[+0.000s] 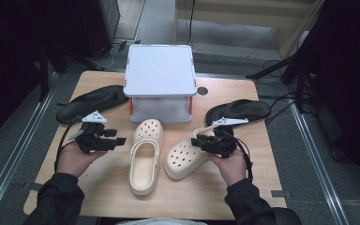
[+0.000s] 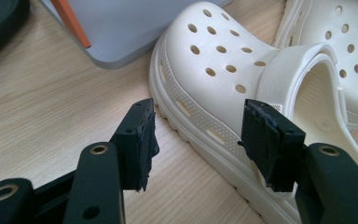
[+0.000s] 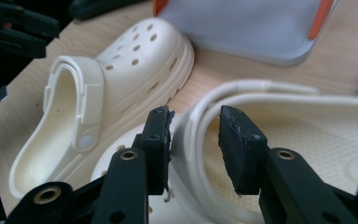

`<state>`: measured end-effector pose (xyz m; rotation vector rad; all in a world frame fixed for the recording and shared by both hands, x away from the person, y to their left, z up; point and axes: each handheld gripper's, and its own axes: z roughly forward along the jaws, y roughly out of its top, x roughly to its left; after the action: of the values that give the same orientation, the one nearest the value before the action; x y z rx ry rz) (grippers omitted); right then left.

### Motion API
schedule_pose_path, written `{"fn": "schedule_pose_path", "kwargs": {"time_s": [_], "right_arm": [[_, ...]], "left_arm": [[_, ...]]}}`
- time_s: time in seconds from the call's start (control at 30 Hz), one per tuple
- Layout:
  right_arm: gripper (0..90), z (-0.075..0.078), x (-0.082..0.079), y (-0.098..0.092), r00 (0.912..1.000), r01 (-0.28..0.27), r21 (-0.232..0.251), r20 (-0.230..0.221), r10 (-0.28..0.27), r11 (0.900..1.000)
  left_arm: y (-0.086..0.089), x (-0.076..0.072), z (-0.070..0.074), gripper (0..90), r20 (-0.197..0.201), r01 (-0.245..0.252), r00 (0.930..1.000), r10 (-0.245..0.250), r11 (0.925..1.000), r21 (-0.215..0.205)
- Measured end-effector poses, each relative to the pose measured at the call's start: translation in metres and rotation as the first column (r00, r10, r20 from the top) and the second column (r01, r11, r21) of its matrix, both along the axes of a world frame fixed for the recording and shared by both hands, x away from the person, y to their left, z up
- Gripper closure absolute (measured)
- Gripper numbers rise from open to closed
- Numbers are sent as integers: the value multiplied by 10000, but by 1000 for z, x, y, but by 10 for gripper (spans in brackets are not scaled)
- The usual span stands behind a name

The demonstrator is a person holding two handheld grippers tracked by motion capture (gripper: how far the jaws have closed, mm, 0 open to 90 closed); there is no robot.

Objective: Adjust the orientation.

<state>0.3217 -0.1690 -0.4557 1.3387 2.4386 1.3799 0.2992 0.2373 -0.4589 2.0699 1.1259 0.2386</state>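
Centre stage is the grey storage box [image 1: 160,77] with orange corner strips, sitting at the far middle of the wooden table [image 1: 98,187], and everything lines up off it. Right in front of the box lies the left cream clog [image 1: 145,154], toe almost at the box's front wall, heel pointing back toward the person. Just to that clog's right, the second cream clog [image 1: 183,159] lies tilted, its toe angled down toward the near edge.

The left gripper [image 1: 117,141] hovers front-left of the box, held in the left hand [image 1: 75,159], jaws spread wide and empty; in the left gripper view they frame the left clog's sidewall [image 2: 200,93] without touching it, one jaw over bare wood.

The right gripper [image 1: 198,142], held in the right hand [image 1: 229,164], sits front-right of the box at the second clog's heel end. In the right gripper view its jaws straddle that clog's opening rim [image 3: 200,121], partly open, one jaw at the outer wall; no firm clamp is visible.

A black sandal [image 1: 91,103] lies left of the box, another black sandal [image 1: 239,110] to its right near the table's side edge. Bare wood stays open along the near edge, in front of both clogs.
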Motion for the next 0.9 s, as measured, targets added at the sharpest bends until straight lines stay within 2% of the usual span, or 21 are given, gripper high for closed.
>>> {"fn": "schedule_pose_path", "kwargs": {"time_s": [0.07,0.13,0.37,0.47,0.57,0.73,0.9], "right_arm": [[673,6,0,-9,9999,-28,49,171,27,10000],[710,10,2,-18,9998,-139,315,118,135,9994],[879,12,12,-46,9992,-40,-235,405,50,9997],[900,9,21,-55,9994,-5,-413,343,19,9991],[900,1,30,-59,9994,-166,-959,297,195,9952],[900,-15,45,-61,9978,-641,-1833,71,665,9810],[900,-26,52,-61,9961,-833,-2235,-482,743,9712]], "left_arm": [[1,-1,0,450,24,-38,10000,38,10000,33],[1,-2,0,449,29,-119,9999,119,9999,-9],[4,-8,1,449,74,-227,9997,227,9997,16],[5,-11,0,449,67,-325,9994,325,9995,-47],[6,-14,0,444,39,-415,9991,415,9991,-69],[9,-18,-1,443,59,-558,9984,558,9984,-95],[10,-20,-1,443,62,-616,9981,617,9980,-111]]}}
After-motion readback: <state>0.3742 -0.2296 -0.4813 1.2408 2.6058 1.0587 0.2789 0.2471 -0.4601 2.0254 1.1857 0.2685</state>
